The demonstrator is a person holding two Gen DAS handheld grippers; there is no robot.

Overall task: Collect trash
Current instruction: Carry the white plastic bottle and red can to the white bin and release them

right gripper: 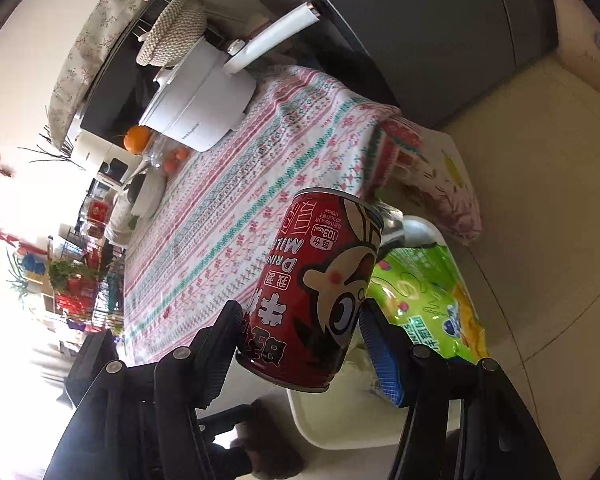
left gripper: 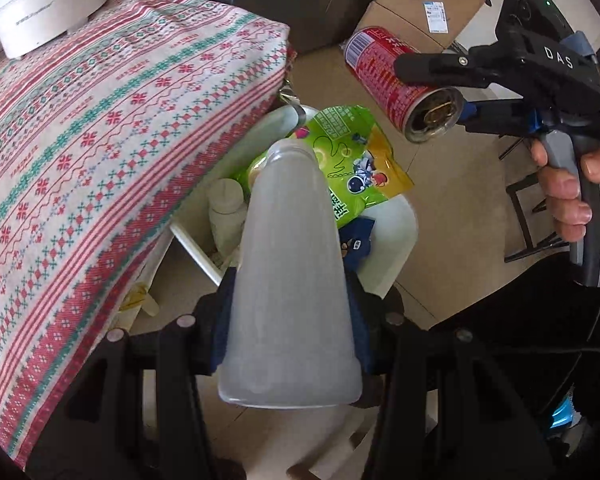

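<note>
My left gripper (left gripper: 290,292) is shut on a cloudy white plastic bottle (left gripper: 292,264), its blue pads pressing both sides. The bottle's neck points down over a white bin (left gripper: 398,236). In the bin lie a green snack bag (left gripper: 352,160), a small white bottle (left gripper: 226,208) and a dark blue wrapper (left gripper: 356,240). My right gripper (left gripper: 432,92) hangs at the upper right, shut on a red milk-drink can (left gripper: 388,80) with its opened end facing the camera. In the right wrist view the red can (right gripper: 320,292) sits between the fingers of the right gripper (right gripper: 300,316), above the bin (right gripper: 340,420) and the green bag (right gripper: 420,304).
A table under a red-and-green patterned cloth (left gripper: 100,160) overhangs the bin's left side, with a white cooking pot (right gripper: 200,100) and oranges (right gripper: 138,138) on it. A cardboard box (left gripper: 420,4) stands on the tiled floor beyond. A hand (left gripper: 568,188) grips the right gripper's handle.
</note>
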